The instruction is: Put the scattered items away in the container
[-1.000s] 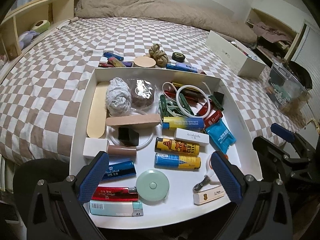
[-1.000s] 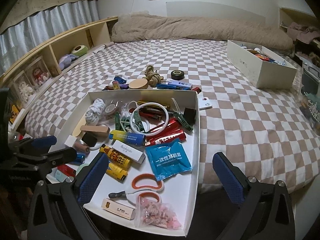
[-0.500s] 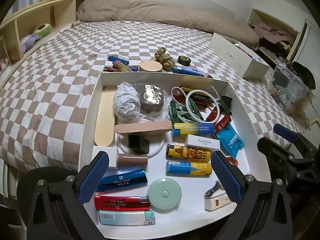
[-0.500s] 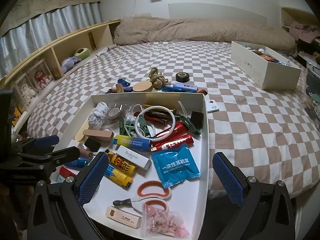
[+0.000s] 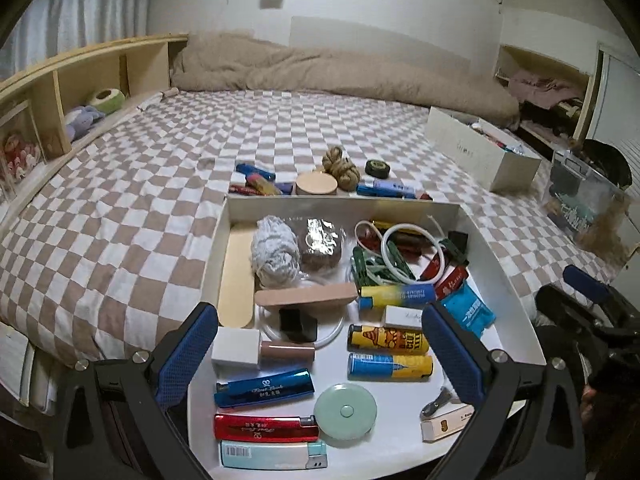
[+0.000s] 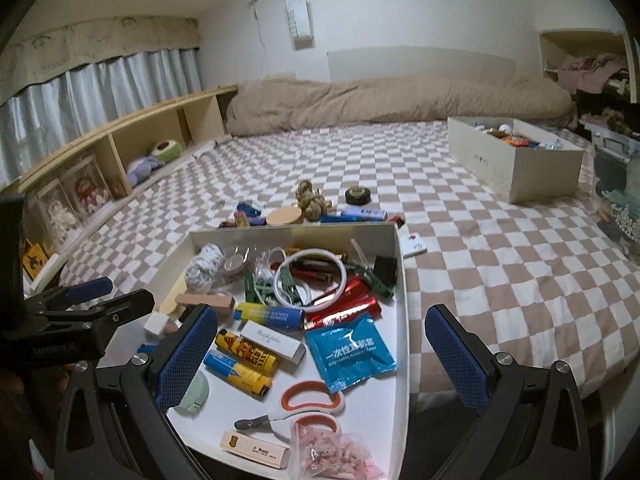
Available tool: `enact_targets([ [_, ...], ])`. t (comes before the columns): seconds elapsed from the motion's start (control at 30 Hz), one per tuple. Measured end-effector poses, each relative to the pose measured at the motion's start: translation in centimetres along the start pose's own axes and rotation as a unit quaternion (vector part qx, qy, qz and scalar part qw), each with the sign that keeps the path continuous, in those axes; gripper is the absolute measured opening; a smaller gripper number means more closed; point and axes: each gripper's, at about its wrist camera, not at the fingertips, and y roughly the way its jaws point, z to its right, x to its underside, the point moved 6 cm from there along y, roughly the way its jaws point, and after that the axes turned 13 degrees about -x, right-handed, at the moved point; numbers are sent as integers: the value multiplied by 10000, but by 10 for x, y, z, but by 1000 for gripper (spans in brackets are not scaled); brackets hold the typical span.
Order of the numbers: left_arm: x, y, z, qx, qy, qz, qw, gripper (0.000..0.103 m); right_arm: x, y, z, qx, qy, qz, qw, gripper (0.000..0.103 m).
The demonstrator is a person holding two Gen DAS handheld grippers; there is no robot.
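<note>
A white tray full of lighters, clips, scissors and packets lies on the checkered bed. Behind its far wall lie loose items: a rope knot, a black tape roll, a wooden disc, blue lighters and small tubes. A small white card rests right of the tray. My left gripper hovers open over the tray's near end. My right gripper is open over the near right corner. Both are empty.
A second white box with items stands at the far right of the bed. A beige duvet lies along the far wall. Wooden shelves run along the left, and a clear bin stands off the right edge.
Both views have tilted up and drawn back a little, so the tray sits lower in frame and more wall shows. Both grippers stayed open and took hold of nothing.
</note>
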Motion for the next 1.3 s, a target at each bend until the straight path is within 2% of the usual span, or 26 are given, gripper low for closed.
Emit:
enact_targets([
  [0.23, -1, -16, -4, 13, 63, 310, 9995, 103, -8, -21, -4, 354, -289, 466, 9979, 103],
  [0.43, -8, -31, -9, 41, 11, 609, 9981, 103, -8, -29, -11, 521, -610, 646, 9947, 103],
  [0.73, -10, -44, -11, -119, 89, 871, 9961, 103, -10, -38, -20, 596, -815, 765, 9919, 103],
  [1.3, -6, -52, -12, -188, 152, 949, 9952, 103, -8, -38, -18, 728, -778, 714, 9917, 103],
])
